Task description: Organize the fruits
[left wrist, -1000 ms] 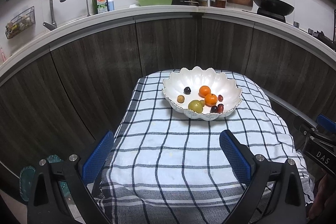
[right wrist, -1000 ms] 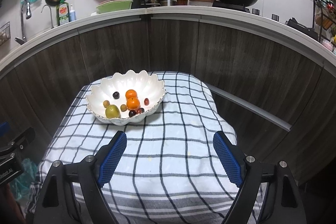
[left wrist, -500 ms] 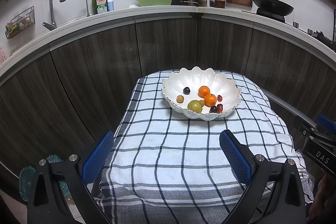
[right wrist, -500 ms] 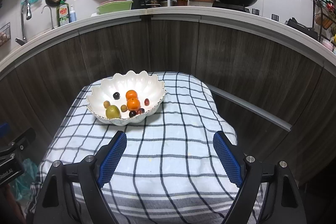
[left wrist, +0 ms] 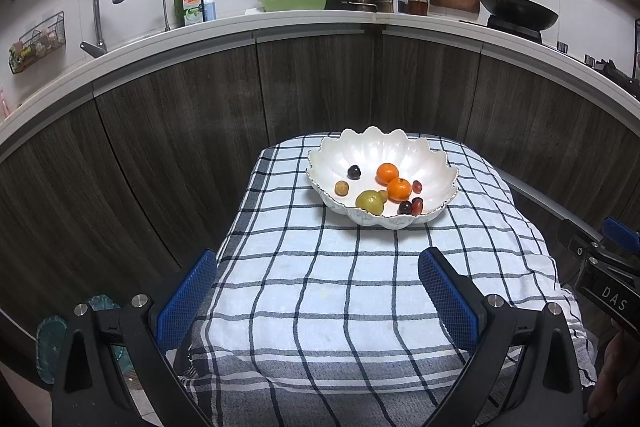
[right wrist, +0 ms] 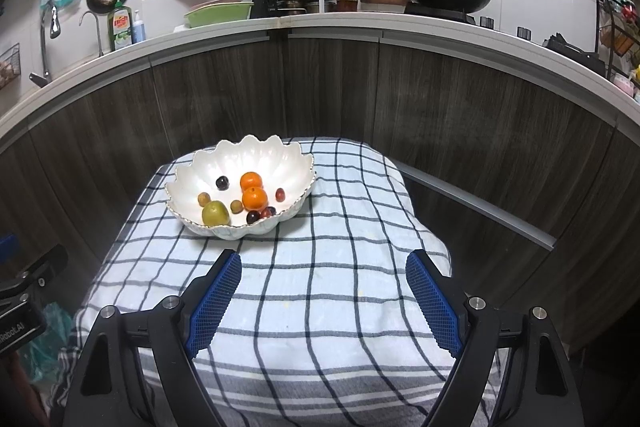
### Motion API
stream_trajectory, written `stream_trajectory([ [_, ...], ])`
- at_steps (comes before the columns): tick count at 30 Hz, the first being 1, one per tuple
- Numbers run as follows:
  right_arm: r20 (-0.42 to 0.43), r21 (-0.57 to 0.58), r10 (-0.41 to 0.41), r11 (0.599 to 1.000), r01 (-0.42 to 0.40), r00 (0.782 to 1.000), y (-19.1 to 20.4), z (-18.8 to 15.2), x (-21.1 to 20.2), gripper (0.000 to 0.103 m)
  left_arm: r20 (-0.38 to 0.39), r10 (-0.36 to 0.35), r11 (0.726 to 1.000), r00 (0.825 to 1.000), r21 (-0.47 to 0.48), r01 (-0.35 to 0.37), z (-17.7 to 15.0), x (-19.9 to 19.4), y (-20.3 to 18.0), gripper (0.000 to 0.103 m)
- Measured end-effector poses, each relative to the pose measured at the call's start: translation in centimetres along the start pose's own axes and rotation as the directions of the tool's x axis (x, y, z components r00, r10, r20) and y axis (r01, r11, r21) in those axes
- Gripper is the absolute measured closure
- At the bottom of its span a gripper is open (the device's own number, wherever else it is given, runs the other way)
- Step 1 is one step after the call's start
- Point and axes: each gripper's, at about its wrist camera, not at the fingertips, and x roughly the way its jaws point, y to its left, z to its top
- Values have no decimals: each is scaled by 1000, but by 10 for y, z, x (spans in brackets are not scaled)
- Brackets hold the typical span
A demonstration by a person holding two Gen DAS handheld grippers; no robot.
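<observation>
Both pairs of fingers stand spread wide with nothing between them: the left gripper (left wrist: 316, 291) and right gripper (right wrist: 324, 293) hover over the near part of the table (left wrist: 320, 307), which is covered by a checked cloth (right wrist: 340, 307). All the fruit visible lies in the white bowl (left wrist: 400, 151) toward the far edge: two oranges (left wrist: 394, 183), a green fruit (left wrist: 370, 202), and several small dark and tan ones. No fruit lies loose on the cloth, so the sorting looks either done or not begun; I cannot tell which. Bare cloth between fingers and bowl leaves open room to reach, though cabinet fronts (right wrist: 460, 131) close in behind the far edge and on both sides.
</observation>
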Motion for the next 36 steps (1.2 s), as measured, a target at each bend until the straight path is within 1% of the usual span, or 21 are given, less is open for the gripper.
stream_trajectory([
  [7, 4, 2, 1, 1000, -1, 1000, 0, 0, -1, 18, 5, -11, 1000, 1000, -2, 11, 0, -1, 0, 0],
  [16, 6, 4, 0, 1000, 0, 1000, -1, 0, 0, 18, 3, -3, 1000, 1000, -3, 3, 0, -1, 1, 1],
  [36, -2, 3, 1, 1000, -1, 1000, 1, -3, 0, 18, -8, -19, 1000, 1000, -11, 19, -2, 2, -2, 1],
])
